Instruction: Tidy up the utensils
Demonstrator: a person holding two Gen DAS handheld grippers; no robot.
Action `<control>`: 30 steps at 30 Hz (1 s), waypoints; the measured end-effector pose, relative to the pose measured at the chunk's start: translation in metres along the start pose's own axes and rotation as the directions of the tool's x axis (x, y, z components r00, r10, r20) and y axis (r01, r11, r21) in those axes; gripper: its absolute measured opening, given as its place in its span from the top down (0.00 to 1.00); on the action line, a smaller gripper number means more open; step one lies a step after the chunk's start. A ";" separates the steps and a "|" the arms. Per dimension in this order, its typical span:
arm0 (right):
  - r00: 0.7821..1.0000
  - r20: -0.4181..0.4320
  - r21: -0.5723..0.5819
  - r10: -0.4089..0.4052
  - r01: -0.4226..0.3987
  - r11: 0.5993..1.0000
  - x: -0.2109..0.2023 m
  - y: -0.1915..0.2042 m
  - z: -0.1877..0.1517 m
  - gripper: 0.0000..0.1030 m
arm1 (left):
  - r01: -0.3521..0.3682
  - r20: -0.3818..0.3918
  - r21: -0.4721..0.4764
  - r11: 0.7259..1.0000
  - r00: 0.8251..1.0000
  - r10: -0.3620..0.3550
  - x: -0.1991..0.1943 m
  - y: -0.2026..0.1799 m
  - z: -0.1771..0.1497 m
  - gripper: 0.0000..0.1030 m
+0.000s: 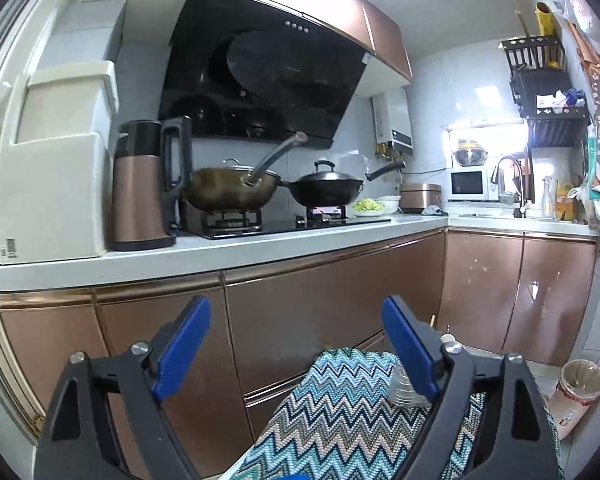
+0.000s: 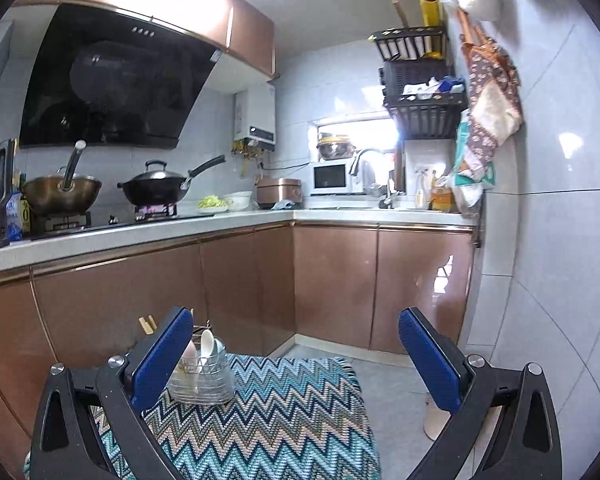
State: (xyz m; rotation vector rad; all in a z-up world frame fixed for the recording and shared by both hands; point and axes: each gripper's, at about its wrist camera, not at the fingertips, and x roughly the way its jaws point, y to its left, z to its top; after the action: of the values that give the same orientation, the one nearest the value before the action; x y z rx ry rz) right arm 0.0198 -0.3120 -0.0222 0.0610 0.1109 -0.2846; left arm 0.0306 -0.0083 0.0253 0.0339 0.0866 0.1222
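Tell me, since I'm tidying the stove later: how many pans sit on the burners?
2: a brass-coloured pan on the left burner, and a lidded black wok on the right burner.

Utensil holder (image 2: 202, 376) stands on the cloth-covered table (image 2: 284, 412), near its far left corner, with spoons (image 2: 206, 345) and apparently chopsticks (image 2: 147, 323) in it. Behind the table runs the counter (image 2: 148, 236), bearing two woks (image 2: 153, 188) on the stove.

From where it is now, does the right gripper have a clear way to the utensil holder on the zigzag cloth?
Probably yes. The right gripper is open and empty, and the utensil holder stands just ahead by its left finger, nothing between them.
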 end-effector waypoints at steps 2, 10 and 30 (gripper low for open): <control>1.000 0.011 0.015 -0.006 0.006 1.000 -0.009 -0.007 0.002 0.00 | -0.004 0.002 -0.007 1.000 1.000 0.004 -0.007 0.004 0.002 0.15; 0.998 0.044 0.018 -0.042 0.041 0.999 -0.033 -0.018 0.004 0.00 | -0.005 0.006 0.002 1.000 1.000 0.005 -0.021 0.007 0.003 0.15; 0.993 0.107 -0.018 -0.041 0.044 0.999 -0.065 -0.009 0.009 0.00 | 0.011 0.011 -0.048 0.999 1.000 -0.010 -0.036 0.022 -0.004 0.15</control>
State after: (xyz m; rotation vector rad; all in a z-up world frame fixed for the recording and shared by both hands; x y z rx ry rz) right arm -0.0442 -0.3035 -0.0058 0.0232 0.0094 -0.3286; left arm -0.0076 0.0094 0.0253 -0.0135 0.0734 0.1135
